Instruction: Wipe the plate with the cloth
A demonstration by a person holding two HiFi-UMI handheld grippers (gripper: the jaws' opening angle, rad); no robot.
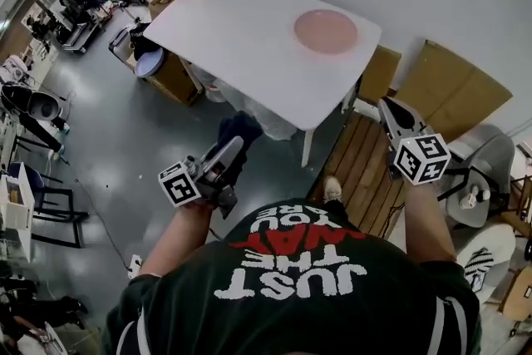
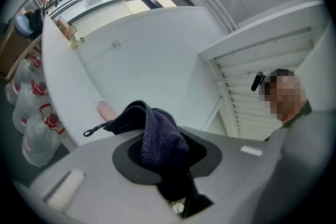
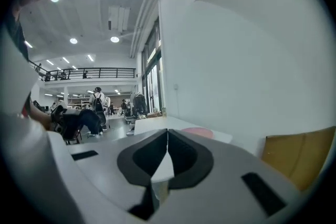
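Cloth [image 2: 157,134] in seemingly level hand-held gripper [image 1: 231,150]

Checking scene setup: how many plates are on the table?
1: a pink plate on the white table, toward its right corner in the head view. No other shows in any view.

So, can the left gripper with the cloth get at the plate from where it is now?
Probably not yet. The left gripper, shut on the cloth, hangs over the floor short of the table, and the plate lies toward its far side. Nothing stands between them.
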